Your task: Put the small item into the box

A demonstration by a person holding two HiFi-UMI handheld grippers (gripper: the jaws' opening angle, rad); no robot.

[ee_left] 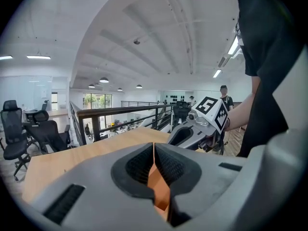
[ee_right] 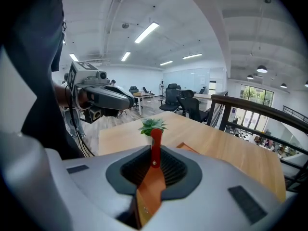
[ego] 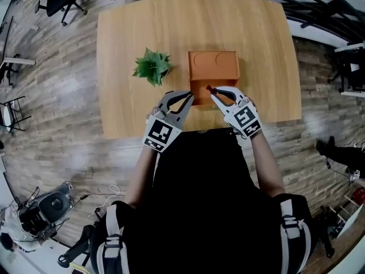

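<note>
In the head view, an orange box is seen on the wooden table, with a potted plant just to its left. The left gripper and right gripper are held at the box's near edge.

In the left gripper view, the jaws are seen pressed together with nothing between them. An orange surface, probably the box, is glimpsed beneath.

In the right gripper view, the jaws are seen narrowly clamped on the small red item, which is held upright.

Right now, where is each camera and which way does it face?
Head view: person's head, steeply down on table, box, plant; left tongs, right tongs show.
Left gripper view: on left tongs, across table; jaws pinch box, right tongs show.
Right gripper view: on right tongs, toward plant; jaws grip red item.
Shared: plant, head and right views.
</note>
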